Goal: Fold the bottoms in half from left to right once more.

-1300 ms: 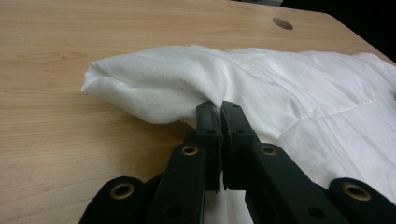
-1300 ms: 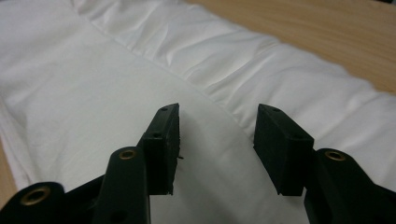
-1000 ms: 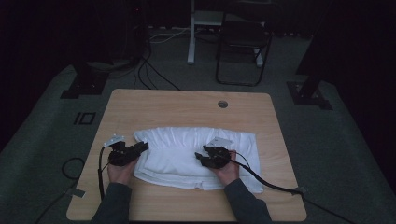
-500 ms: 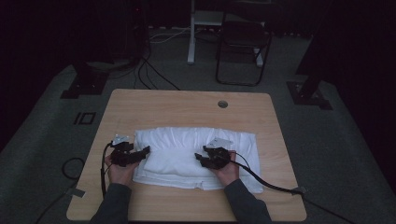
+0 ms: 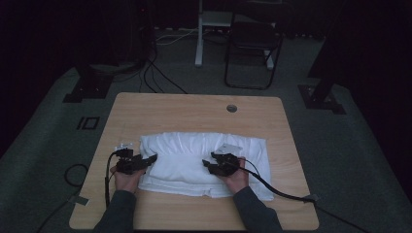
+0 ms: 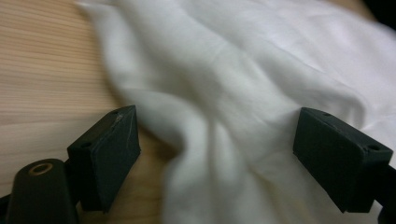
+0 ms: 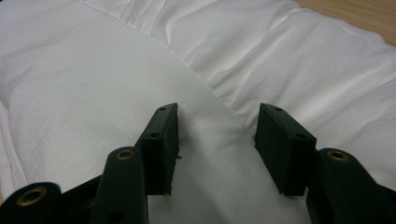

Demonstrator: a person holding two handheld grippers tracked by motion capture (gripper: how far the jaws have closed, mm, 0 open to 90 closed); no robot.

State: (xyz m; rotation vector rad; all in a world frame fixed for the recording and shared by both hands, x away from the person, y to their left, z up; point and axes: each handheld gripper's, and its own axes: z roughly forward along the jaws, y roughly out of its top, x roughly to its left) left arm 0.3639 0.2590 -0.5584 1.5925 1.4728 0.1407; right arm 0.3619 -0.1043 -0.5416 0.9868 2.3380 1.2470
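Observation:
A white folded cloth (image 5: 194, 160) lies across the middle of the wooden table (image 5: 184, 111). My left gripper (image 5: 150, 159) is at the cloth's left edge and low over the table. Its jaws have just been opening and now stand wide. In the left gripper view a soft fold of the cloth (image 6: 205, 140) runs between the jaws of the left gripper (image 6: 217, 114) without being pinched. My right gripper (image 5: 210, 160) rests on the cloth's right half. In the right gripper view its jaws (image 7: 219, 109) stand apart over the flat cloth (image 7: 93, 93), and nothing is pressed between them.
A round cable hole (image 5: 231, 108) sits near the table's far edge. Black cables trail from both grippers over the near edge. A dark chair (image 5: 252, 43) and stand bases are on the floor beyond the table.
My left hand has sunk a little at the cloth's left edge and its jaws look wider. The right hand and the cloth have stayed in place.

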